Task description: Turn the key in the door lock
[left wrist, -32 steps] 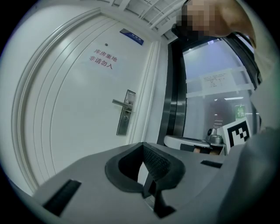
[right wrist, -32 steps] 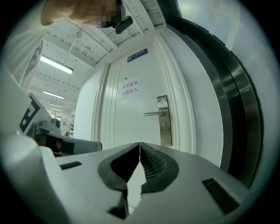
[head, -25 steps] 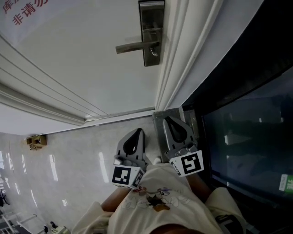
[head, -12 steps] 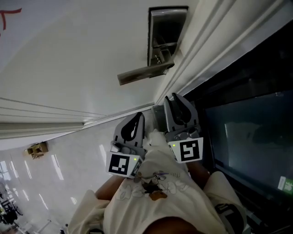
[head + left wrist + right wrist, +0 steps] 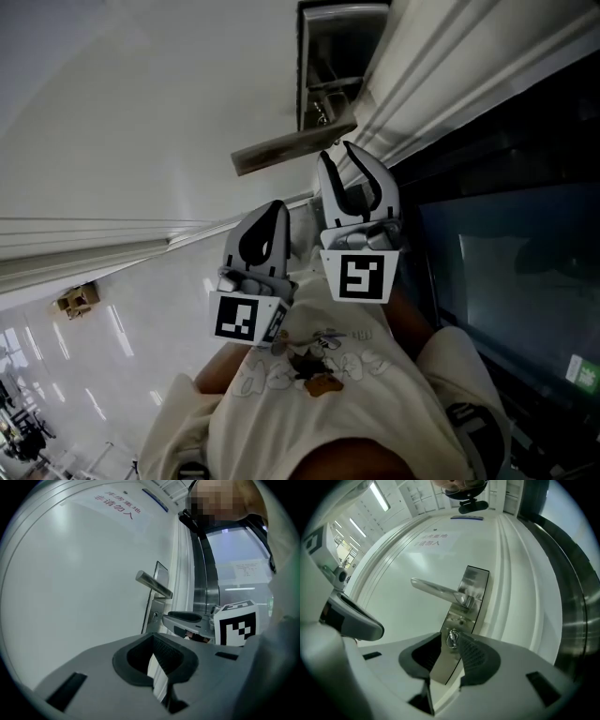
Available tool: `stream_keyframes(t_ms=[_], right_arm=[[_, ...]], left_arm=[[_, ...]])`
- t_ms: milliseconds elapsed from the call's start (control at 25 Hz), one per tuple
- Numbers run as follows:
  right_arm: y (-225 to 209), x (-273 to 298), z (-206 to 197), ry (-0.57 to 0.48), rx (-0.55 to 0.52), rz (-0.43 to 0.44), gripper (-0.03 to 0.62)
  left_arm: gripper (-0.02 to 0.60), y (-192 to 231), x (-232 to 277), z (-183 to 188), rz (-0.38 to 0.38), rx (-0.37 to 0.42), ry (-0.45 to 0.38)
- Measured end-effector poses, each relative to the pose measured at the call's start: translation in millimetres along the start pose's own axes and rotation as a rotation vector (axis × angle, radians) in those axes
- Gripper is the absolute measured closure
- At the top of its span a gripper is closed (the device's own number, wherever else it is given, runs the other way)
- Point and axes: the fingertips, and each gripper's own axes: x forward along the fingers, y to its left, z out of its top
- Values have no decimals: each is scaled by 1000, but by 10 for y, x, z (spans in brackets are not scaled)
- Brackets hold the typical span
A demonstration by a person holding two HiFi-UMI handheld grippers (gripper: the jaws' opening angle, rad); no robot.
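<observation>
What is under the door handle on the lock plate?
A key with a ring, in the lock plate below the door handle. The right gripper, its jaws just opened, key showing between them, hides the plate's lower end.

The key (image 5: 451,638) is overhung by the lever handle (image 5: 438,590), by which any approach from above is blocked. Free room is left over the bare door panel (image 5: 401,613) on the left, while the right is bounded by the ridged door frame (image 5: 520,602).
</observation>
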Motion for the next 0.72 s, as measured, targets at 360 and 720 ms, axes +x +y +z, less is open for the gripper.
stream_keyframes(t_ms=[360,720], right_arm=[[-29,187,46,30,-60,-30,514],[-30,215,100,17,-23,-25,563]], left_arm=[[575,34,-6,42,-3,3,-1],[576,54,-6,31,2,0,1]])
